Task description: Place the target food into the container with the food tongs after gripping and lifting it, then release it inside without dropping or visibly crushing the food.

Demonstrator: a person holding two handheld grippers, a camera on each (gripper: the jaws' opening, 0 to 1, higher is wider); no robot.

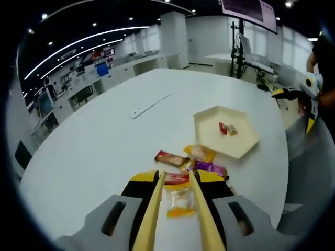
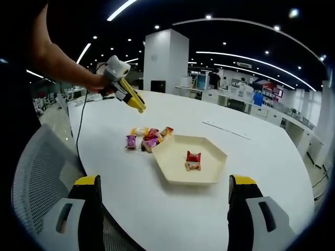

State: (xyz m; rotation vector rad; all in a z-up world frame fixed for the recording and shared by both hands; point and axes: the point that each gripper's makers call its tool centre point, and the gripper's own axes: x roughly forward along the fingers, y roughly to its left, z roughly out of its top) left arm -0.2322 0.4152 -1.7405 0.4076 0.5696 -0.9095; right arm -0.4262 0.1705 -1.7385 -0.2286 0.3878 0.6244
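Several wrapped snacks (image 1: 184, 166) lie heaped on the white surface (image 1: 104, 141) just beside a cream six-sided tray (image 1: 209, 137) holding two more. Left claw (image 1: 178, 180) grips yellow tongs (image 1: 152, 209), tips apart over an orange packet (image 1: 180, 201). Right claw (image 2: 165, 188) gapes wide, released, amid an office.
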